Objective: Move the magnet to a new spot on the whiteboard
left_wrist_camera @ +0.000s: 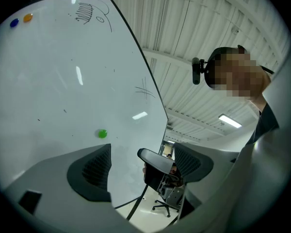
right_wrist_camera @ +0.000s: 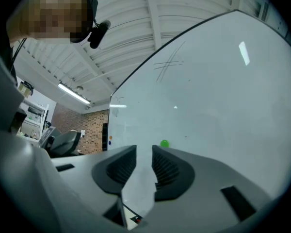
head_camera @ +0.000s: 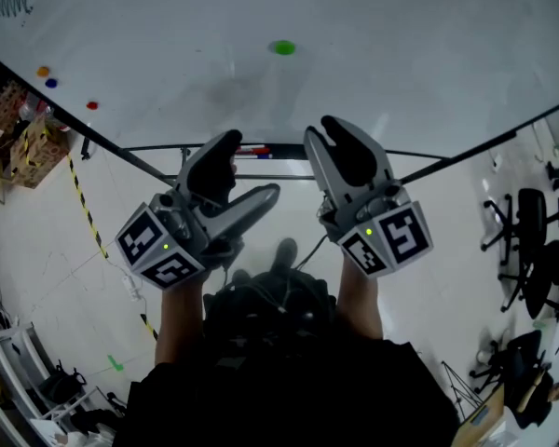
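A small green magnet [head_camera: 282, 47] sticks to the whiteboard [head_camera: 419, 35], well ahead of both grippers and a little left of the right one. My left gripper [head_camera: 246, 173] stands open with a wide gap and nothing between its jaws. My right gripper [head_camera: 332, 130] points at the board below the magnet, open with a narrow gap that holds nothing. In the left gripper view the magnet [left_wrist_camera: 102, 134] shows just above the left finger [left_wrist_camera: 94, 171]. The right gripper view has the magnet [right_wrist_camera: 164, 143] just past the right finger [right_wrist_camera: 169, 171], outside the jaws.
Orange [head_camera: 43, 71], blue [head_camera: 51, 83] and red [head_camera: 92, 105] magnets sit at the board's left. A pen tray [head_camera: 256, 150] runs along the board's lower edge. Office chairs [head_camera: 531, 240] stand at the right, striped floor tape [head_camera: 84, 208] and shelving at the left.
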### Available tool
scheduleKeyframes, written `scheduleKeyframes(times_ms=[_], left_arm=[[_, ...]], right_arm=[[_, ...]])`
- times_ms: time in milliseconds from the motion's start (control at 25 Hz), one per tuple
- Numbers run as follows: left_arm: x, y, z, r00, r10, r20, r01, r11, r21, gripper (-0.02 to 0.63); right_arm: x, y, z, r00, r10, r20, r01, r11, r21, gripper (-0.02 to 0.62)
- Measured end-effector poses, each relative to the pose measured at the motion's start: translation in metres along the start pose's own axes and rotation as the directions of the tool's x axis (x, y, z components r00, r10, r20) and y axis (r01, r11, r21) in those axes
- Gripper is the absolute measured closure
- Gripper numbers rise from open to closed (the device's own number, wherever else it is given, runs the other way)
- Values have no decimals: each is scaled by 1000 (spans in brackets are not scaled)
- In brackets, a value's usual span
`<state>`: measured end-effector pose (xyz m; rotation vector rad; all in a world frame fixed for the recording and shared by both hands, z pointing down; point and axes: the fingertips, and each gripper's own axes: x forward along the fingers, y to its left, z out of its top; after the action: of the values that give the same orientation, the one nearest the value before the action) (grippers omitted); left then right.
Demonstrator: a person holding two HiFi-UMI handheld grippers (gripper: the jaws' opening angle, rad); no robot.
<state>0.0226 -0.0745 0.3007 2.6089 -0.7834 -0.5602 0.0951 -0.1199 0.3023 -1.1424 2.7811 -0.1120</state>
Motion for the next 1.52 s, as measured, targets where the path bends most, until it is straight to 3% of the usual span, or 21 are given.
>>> scheduleKeyframes(times_ms=[440, 760, 1080, 1520], left_arm=[[-101, -45, 2, 991, -128, 30, 131, 987, -95, 206], [-132, -75, 4, 983, -179, 50, 184, 976, -120, 206], [-133, -82, 18, 985, -148, 91, 154, 986, -61, 206], [-78, -120, -9, 991, -125, 43, 127, 991, -35, 206]], right_arm=[[-40, 116, -15, 995, -94, -42, 93, 995, -21, 474], [-68, 157, -6, 992, -118, -36, 117, 993, -29, 485], [-64, 167, 13, 999, -35, 3, 35, 998, -48, 495], [-120, 118, 31, 998, -13, 64, 13, 1000, 12, 506]])
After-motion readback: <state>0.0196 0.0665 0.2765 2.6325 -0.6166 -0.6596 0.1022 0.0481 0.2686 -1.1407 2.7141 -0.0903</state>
